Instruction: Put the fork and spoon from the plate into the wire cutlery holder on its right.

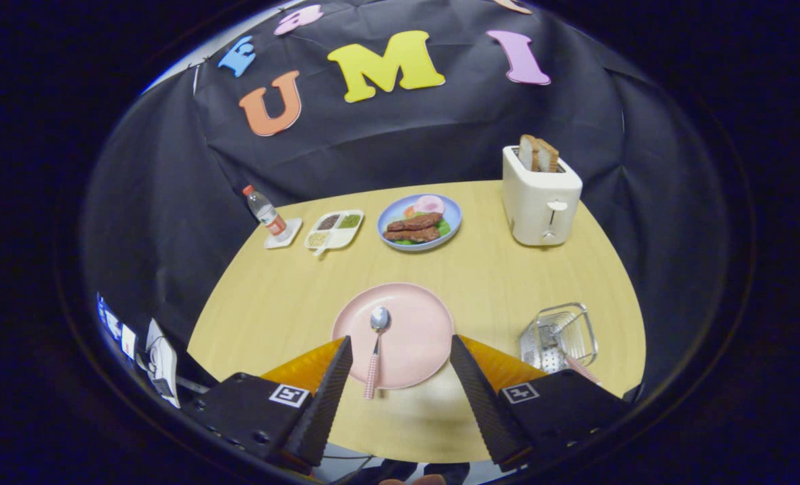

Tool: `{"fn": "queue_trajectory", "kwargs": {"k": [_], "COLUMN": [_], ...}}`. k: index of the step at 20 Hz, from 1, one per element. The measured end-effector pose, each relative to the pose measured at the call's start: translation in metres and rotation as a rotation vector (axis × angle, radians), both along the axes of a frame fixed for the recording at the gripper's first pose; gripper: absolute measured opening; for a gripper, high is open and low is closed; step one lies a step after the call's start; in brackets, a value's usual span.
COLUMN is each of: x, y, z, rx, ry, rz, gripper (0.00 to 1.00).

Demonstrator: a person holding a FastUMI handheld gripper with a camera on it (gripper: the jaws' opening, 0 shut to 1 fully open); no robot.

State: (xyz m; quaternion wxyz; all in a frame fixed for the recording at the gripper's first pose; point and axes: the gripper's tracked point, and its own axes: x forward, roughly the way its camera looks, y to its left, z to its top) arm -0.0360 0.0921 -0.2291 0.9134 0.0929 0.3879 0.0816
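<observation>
Fingers (400, 377) stood apart, empty, over round pink plate (421, 330). Checked-handled metal spoon (376, 350) lay flat there; a shallow pinch risked slipping short of wire cutlery holder (561, 335).

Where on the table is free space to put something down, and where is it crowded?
Bare wood lies between the pink plate and the blue food plate, and between the pink plate and the wire cutlery holder. The far row is crowded: bottle, divided dish, toaster. The open claw straddles the spoon.
</observation>
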Motion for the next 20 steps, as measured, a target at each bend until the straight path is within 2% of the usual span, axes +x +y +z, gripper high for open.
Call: {"fn": "queue_trajectory", "kwargs": {"k": [6,17,20], "x": [0.0,0.017,0.016], "y": [0.047,0.055,0.057], "z": [-0.056,-0.121,-0.132], "rx": [-0.077,-0.186,-0.183], "ry": [0.021,0.12,0.148], "rz": [0.032,0.032,0.038], "gripper": [0.88,0.88,0.79]}}
